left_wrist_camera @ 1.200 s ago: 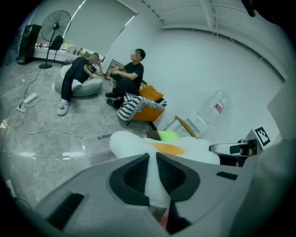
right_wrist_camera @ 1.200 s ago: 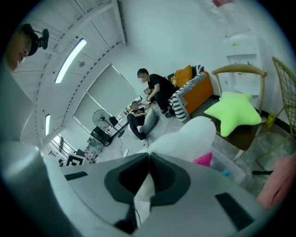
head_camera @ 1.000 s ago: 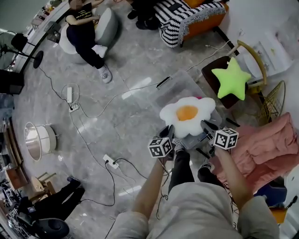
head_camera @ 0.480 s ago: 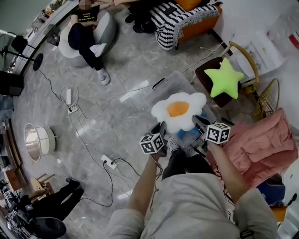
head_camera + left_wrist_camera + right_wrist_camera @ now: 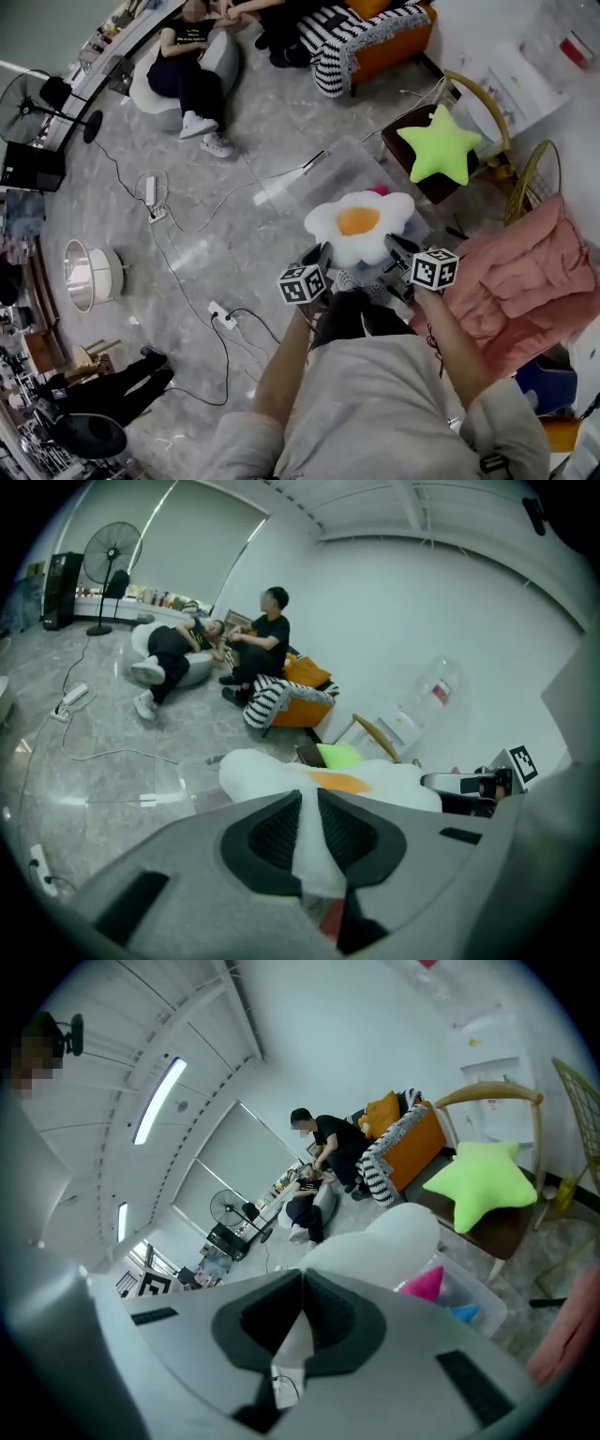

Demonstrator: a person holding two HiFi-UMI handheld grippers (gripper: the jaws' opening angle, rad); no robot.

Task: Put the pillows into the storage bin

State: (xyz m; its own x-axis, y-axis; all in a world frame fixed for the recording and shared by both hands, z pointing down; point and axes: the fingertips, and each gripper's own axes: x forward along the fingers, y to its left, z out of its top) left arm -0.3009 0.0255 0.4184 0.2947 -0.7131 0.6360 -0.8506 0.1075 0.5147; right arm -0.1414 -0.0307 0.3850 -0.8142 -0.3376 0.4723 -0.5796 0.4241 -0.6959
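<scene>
A white fried-egg pillow (image 5: 360, 225) with an orange yolk hangs between my two grippers, above the near side of the clear storage bin (image 5: 349, 172). My left gripper (image 5: 323, 253) is shut on the pillow's left edge; white plush (image 5: 309, 841) is squeezed between its pads. My right gripper (image 5: 394, 246) is shut on the right edge, with a white fold (image 5: 298, 1335) pinched in its jaws. In the right gripper view a pink thing (image 5: 424, 1284) and a blue one lie inside the bin (image 5: 469, 1299). A green star pillow (image 5: 439, 145) lies on a wooden chair (image 5: 480, 101).
A pink quilt (image 5: 520, 286) lies at my right. Cables and power strips (image 5: 221, 319) cross the grey floor on the left, near a white drum-shaped object (image 5: 92, 277). People sit on a beanbag (image 5: 180, 70) and a striped sofa (image 5: 352, 42) at the far side.
Both grippers have carried the egg pillow up and a little toward the bin. The head view has shifted, so the chair and the star pillow sit higher in it.
</scene>
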